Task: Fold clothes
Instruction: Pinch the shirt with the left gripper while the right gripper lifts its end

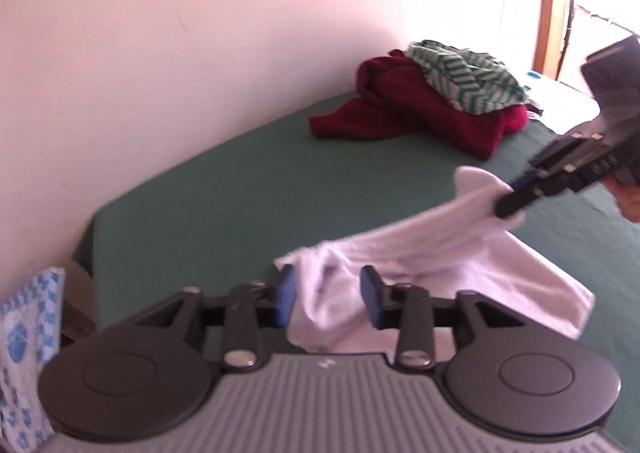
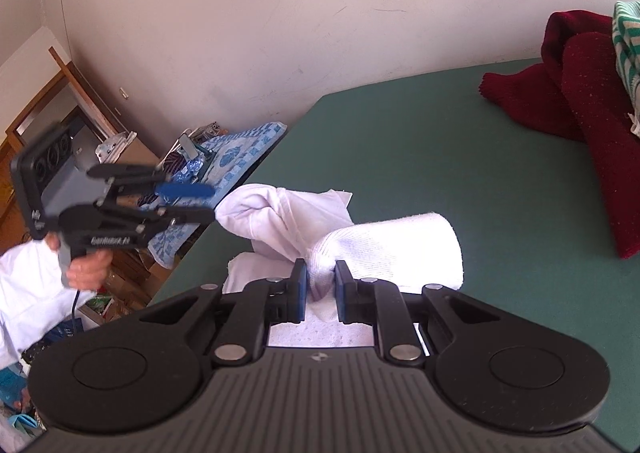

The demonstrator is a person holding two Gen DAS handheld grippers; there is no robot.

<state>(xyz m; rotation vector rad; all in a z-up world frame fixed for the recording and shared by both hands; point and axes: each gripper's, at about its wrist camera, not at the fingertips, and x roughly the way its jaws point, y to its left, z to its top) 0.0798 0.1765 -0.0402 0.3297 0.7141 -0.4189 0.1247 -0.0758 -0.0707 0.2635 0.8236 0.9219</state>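
A white garment [image 1: 420, 253] hangs above the green bed sheet [image 1: 240, 189], stretched between the two grippers. My left gripper [image 1: 329, 295] is open, its blue pads either side of a hanging fold of the white cloth without pinching it. My right gripper [image 2: 321, 291] is shut on a bunched part of the white garment [image 2: 384, 249]. The right gripper also shows in the left wrist view [image 1: 510, 199], clamped on the cloth's far end. The left gripper appears in the right wrist view [image 2: 208, 203], jaws apart at the cloth's left end.
A dark red garment [image 1: 420, 113] with a green-and-white striped one [image 1: 464, 73] on top lies at the far end of the bed by the wall. A blue patterned cloth [image 2: 232, 157] and clutter sit beside the bed's edge. A window frame [image 1: 546, 5] stands beyond the pile.
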